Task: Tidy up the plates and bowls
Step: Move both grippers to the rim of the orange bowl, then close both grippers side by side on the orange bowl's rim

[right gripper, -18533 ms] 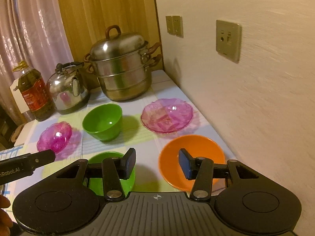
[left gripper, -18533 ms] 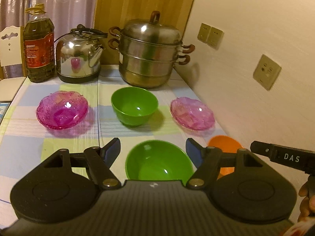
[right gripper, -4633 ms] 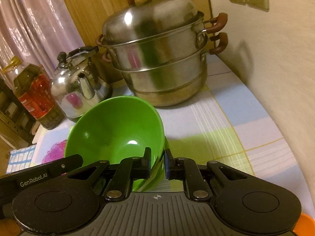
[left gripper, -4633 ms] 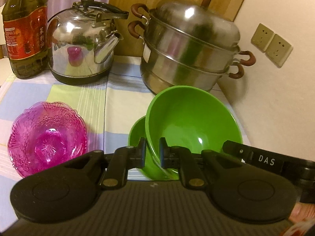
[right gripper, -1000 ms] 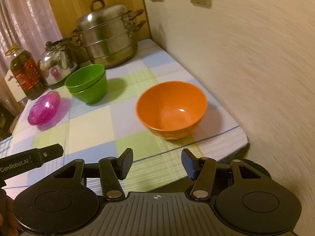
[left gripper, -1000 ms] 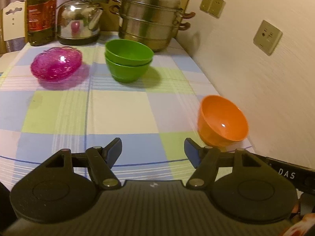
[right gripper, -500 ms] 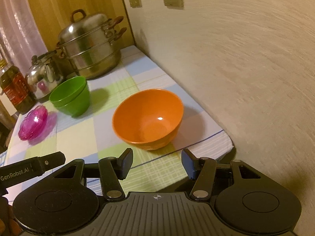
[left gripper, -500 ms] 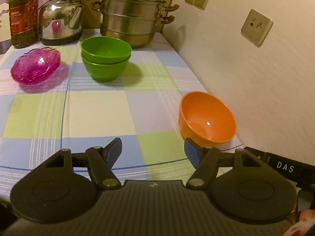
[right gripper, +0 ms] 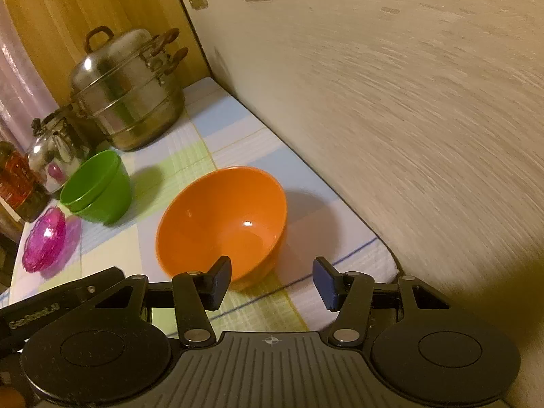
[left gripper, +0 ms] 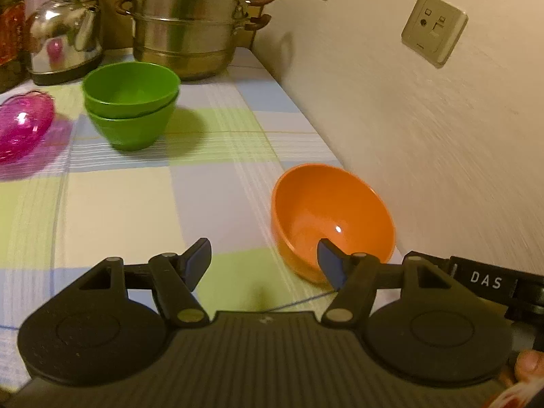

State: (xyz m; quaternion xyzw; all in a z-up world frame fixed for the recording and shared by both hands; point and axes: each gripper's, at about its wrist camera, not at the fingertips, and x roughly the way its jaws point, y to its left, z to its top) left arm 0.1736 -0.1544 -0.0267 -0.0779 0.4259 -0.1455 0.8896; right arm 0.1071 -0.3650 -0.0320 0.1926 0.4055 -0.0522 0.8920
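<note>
- The left tongs (left gripper: 263, 260) stand wide open with nothing between the fingers, low over the near edge of the counter (left gripper: 119, 200).
- The right tongs (right gripper: 272, 280) are also spread wide and hold nothing; the left finger pad (right gripper: 220, 280) overlaps the near rim of the orange bowl (right gripper: 221, 224) in that view, though contact cannot be told.
- In the left view the orange bowl (left gripper: 331, 214) sits upright at about 1 o'clock from the tongs, near the counter's front corner and close to the wall (left gripper: 425, 119).
- Farther off, at about 11 o'clock in the left view, two green bowls (left gripper: 131, 102) stand nested, one inside the other.
- Just left of them, at about 10 o'clock, lies a pink glass dish (left gripper: 22, 124), apart from the green bowls.
- At the back stand a steel kettle (left gripper: 63, 34) and a tiered steel pot (left gripper: 188, 23), with an oil bottle (left gripper: 10, 27) at the far left edge.
</note>
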